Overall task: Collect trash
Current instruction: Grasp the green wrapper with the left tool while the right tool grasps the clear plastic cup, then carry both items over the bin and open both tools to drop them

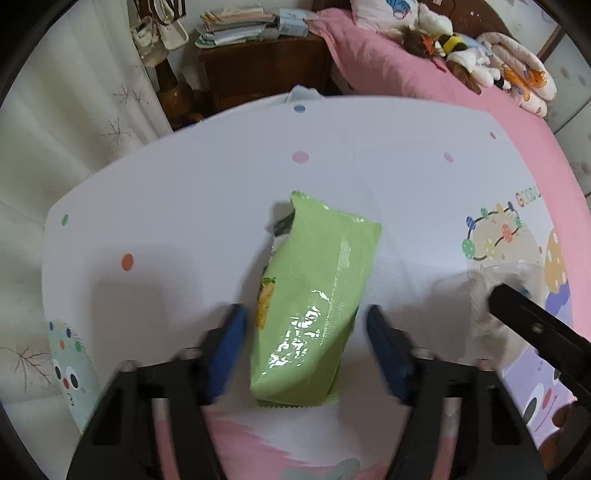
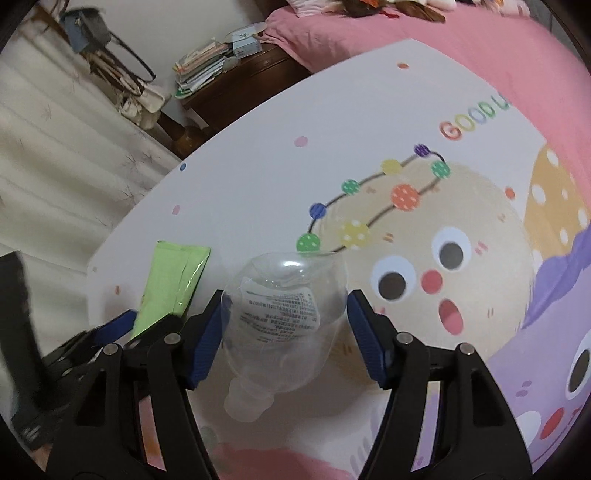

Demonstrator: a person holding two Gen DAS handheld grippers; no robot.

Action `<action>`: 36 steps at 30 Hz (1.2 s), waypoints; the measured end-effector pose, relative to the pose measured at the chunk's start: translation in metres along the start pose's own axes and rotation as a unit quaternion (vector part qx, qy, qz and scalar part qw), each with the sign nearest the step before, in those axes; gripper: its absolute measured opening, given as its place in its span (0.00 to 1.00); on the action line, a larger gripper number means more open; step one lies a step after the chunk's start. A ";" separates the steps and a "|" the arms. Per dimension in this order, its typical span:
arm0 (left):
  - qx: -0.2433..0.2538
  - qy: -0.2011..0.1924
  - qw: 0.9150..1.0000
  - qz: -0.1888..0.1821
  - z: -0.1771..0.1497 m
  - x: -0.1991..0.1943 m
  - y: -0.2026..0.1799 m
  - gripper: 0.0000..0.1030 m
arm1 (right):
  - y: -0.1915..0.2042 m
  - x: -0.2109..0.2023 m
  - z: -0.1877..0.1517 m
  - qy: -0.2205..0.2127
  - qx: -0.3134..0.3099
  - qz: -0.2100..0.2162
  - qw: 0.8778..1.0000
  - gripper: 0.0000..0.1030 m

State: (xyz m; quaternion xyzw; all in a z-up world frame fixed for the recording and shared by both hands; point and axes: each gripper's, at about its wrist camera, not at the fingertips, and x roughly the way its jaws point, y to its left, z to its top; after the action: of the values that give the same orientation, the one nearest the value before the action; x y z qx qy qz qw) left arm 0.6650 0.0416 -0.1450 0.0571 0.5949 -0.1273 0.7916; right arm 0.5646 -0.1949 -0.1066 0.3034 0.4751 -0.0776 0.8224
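A green snack wrapper (image 1: 314, 299) lies on the white cartoon mat (image 1: 184, 206). My left gripper (image 1: 304, 332) is open, its blue pads on either side of the wrapper's near half, not touching it. A crushed clear plastic bottle (image 2: 284, 314) lies on the mat with its neck toward me. My right gripper (image 2: 282, 325) is open around the bottle, the pads close to its sides. The wrapper also shows in the right wrist view (image 2: 171, 280), left of the bottle. The bottle shows faintly at the right of the left wrist view (image 1: 506, 280).
The mat lies on a pink bed (image 1: 388, 74) with plush toys (image 1: 461, 55) at the far side. A dark wooden nightstand (image 1: 258, 70) with stacked books (image 1: 236, 26) stands beyond the mat. Curtains (image 1: 74, 122) hang at the left.
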 end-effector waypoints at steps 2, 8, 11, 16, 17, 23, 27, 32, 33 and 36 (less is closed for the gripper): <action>0.004 -0.005 1.000 0.003 0.000 0.000 -0.004 0.41 | -0.008 -0.004 -0.001 -0.003 0.007 0.013 1.000 0.60; -0.023 -0.018 0.999 -0.023 -0.014 -0.013 -0.013 0.22 | -0.023 -0.023 -0.017 -0.005 0.016 0.046 0.999 0.41; -0.028 -0.031 0.999 -0.031 -0.031 -0.028 -0.023 0.21 | -0.024 -0.030 -0.026 -0.002 0.003 0.043 0.999 0.41; -0.024 -0.057 0.998 -0.021 -0.072 -0.061 -0.051 0.21 | -0.030 -0.051 -0.042 -0.003 -0.023 0.068 0.997 0.41; -0.026 -0.061 0.998 -0.020 -0.081 -0.068 -0.056 0.21 | -0.033 -0.059 -0.049 -0.005 -0.029 0.077 0.997 0.41; -0.054 -0.083 0.995 -0.020 -0.159 -0.117 -0.083 0.21 | -0.060 -0.105 -0.093 0.005 -0.053 0.108 0.993 0.41; -0.066 -0.100 0.993 -0.009 -0.228 -0.149 -0.113 0.21 | -0.090 -0.147 -0.135 0.015 -0.088 0.124 0.988 0.41; -0.090 -0.114 0.989 -0.001 -0.324 -0.177 -0.156 0.21 | -0.130 -0.199 -0.187 0.024 -0.136 0.146 0.980 0.41; -0.093 -0.114 0.989 -0.001 -0.345 -0.181 -0.167 0.21 | -0.137 -0.208 -0.197 0.026 -0.146 0.149 0.978 0.41; -0.098 -0.110 0.989 0.000 -0.394 -0.186 -0.193 0.21 | -0.165 -0.234 -0.228 0.036 -0.170 0.153 0.973 0.41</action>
State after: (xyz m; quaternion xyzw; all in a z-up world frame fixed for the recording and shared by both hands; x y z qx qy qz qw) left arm 0.1994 -0.0240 -0.0679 -0.0344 0.5142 -0.0738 0.8538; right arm 0.2027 -0.2349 -0.0659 0.2307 0.4583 0.1419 0.8465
